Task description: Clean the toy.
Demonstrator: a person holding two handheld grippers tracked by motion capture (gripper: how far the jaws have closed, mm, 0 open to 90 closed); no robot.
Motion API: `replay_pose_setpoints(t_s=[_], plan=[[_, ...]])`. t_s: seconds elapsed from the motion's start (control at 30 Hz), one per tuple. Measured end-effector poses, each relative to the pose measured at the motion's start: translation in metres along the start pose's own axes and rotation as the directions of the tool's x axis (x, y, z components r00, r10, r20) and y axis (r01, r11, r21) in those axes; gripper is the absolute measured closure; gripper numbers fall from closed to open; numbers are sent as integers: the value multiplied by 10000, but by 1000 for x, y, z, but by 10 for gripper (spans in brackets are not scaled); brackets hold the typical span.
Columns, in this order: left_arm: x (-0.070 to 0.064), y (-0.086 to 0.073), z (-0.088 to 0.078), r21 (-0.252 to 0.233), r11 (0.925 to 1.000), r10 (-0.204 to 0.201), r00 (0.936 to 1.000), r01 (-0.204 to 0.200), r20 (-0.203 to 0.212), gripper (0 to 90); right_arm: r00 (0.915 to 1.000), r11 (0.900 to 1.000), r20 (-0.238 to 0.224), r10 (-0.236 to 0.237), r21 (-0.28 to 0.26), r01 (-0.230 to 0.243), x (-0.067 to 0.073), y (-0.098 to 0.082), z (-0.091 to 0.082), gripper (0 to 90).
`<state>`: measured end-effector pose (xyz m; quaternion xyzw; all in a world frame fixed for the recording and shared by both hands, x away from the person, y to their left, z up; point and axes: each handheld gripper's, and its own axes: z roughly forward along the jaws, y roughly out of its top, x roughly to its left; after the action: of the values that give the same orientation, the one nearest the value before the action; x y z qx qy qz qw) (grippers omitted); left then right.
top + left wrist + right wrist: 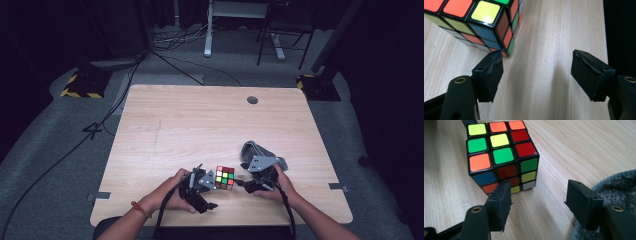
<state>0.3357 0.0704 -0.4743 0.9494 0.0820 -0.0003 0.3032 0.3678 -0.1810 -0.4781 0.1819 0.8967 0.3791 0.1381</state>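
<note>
Left gripper (536, 75) jaws apart, nothing clamped; cube (225, 178) sits at table (200, 120) near edge, six o'clock (scrambled). Right gripper (539, 202) released too. Grasp not made; all handling left.

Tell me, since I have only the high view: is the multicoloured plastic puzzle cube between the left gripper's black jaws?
Observer: No. The cube stands outside the open left gripper, just past one pad's tip.
Operator: And the other side?
Observer: The right gripper is open too, and the cube sits ahead of one jaw, not between them.
Operator: What's the grey heap?
Observer: A fuzzy grey knitted cloth, right beside that gripper's other jaw.
</note>
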Motion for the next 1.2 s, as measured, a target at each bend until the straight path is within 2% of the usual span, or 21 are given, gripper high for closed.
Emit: replay_pose_setpoints(t_s=[0.17, 0.23, 0.3, 0.37, 0.43, 0.5, 0.53, 0.6, 0.7, 0.83, 1.03, 1.1, 1.2], plan=[[-3, 6, 4, 44, 9998, 189, 9997, -189, 123, 269, 9998, 10000, 207, 62, -4, -62, -3, 0, 1, 377], [-5, 7, 6, 202, 9994, 281, 9996, -282, 26, 263, 9998, 9999, 169, 111, -20, -111, -5, -1, 1, 371], [-3, 7, 6, 237, 9995, 204, 9996, -200, -171, 229, 9999, 10000, 110, 76, -10, -76, -5, -2, 0, 368], [1, 6, 3, 84, 9999, -50, 9986, 55, -519, 214, 10000, 10000, 93, -10, -23, 10, -5, -2, -1, 365], [7, 4, 0, -158, 9991, -401, 9954, 389, -873, 155, 10000, 10000, 9, -69, -36, 69, -6, -2, -2, 362], [14, 4, -3, -276, 9983, -535, 9927, 508, -1077, 165, 10000, 10000, -10, -62, -38, 62, -6, -2, -2, 359], [18, 4, -4, -272, 9982, -553, 9920, 526, -1137, 158, 10000, 10000, -41, -82, -28, 82, -7, -3, -2, 358], [26, 5, -4, -457, 9960, -806, 9919, 764, -984, 161, 9999, 9999, -43, -105, -25, 105, -7, -3, -2, 358], [31, 11, -1, -585, 9973, -513, 9928, 451, -1085, 161, 9999, 9999, -86, -137, -46, 136, -7, -2, -2, 358], [34, 22, 6, -456, 9989, -127, 9940, 78, -1089, 163, 9998, 9999, -101, -158, -13, 158, -8, -2, 0, 358], [39, 34, 20, -295, 9994, 139, 9960, -165, -883, 165, 9995, 9996, -232, -229, -172, 225, -8, -2, 0, 356], [39, 35, 22, -340, 9990, 270, 9969, -296, -744, 219, 9992, 9994, -287, -287, -185, 282, -8, -2, 0, 356], [38, 37, 26, -384, 9986, 345, 9966, -374, -748, 276, 9987, 9991, -380, -338, -255, 329, -7, -1, 1, 356]])
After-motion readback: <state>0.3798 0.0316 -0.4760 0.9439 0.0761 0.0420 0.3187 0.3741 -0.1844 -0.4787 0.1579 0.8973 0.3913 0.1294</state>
